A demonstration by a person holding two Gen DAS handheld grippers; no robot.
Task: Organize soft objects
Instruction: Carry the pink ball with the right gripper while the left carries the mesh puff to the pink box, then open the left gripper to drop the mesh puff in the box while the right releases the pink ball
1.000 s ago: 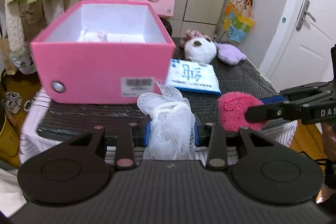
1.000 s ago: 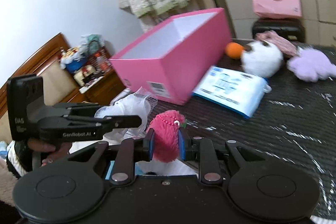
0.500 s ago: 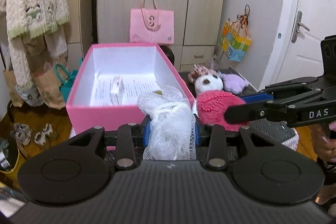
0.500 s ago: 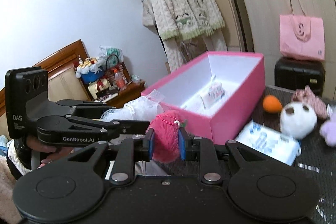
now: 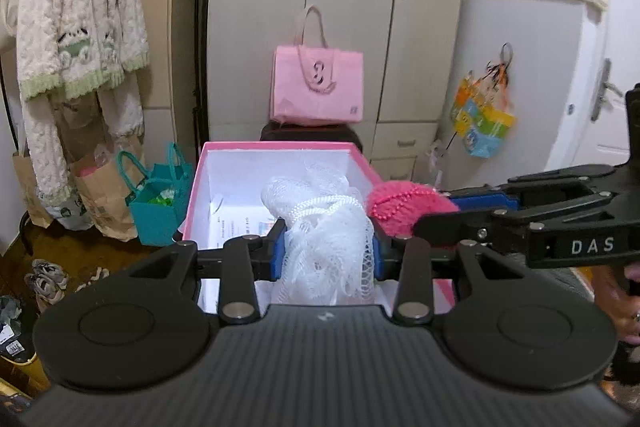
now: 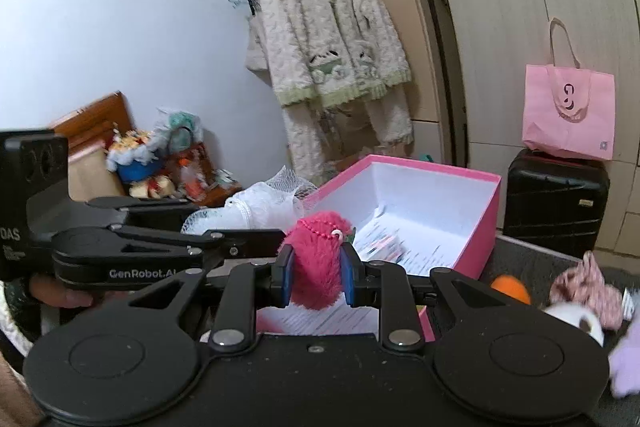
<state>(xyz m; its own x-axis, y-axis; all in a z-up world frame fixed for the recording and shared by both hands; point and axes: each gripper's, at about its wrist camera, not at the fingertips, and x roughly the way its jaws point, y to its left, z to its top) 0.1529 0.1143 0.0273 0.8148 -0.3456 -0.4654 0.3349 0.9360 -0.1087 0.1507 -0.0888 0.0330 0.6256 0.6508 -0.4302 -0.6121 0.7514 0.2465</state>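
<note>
My left gripper (image 5: 327, 254) is shut on a white mesh bath pouf (image 5: 328, 227) and holds it above the open pink box (image 5: 280, 146), whose white inside holds papers. My right gripper (image 6: 317, 277) is shut on a fuzzy pink plush with a bead string (image 6: 316, 259); it hangs over the box's near end (image 6: 486, 227). The pink plush also shows in the left wrist view (image 5: 404, 205), just right of the pouf. The pouf also shows in the right wrist view (image 6: 256, 205), left of the plush.
On the dark table to the right lie an orange ball (image 6: 510, 287), a white plush (image 6: 574, 319), a pink patterned soft thing (image 6: 588, 283) and a purple plush (image 6: 624, 363). A pink bag (image 5: 318, 87) stands on a black suitcase (image 6: 554, 203) behind the box.
Both grippers have risen and moved forward with their loads, from in front of the box's side to above its open top. Their grips have not changed.
</note>
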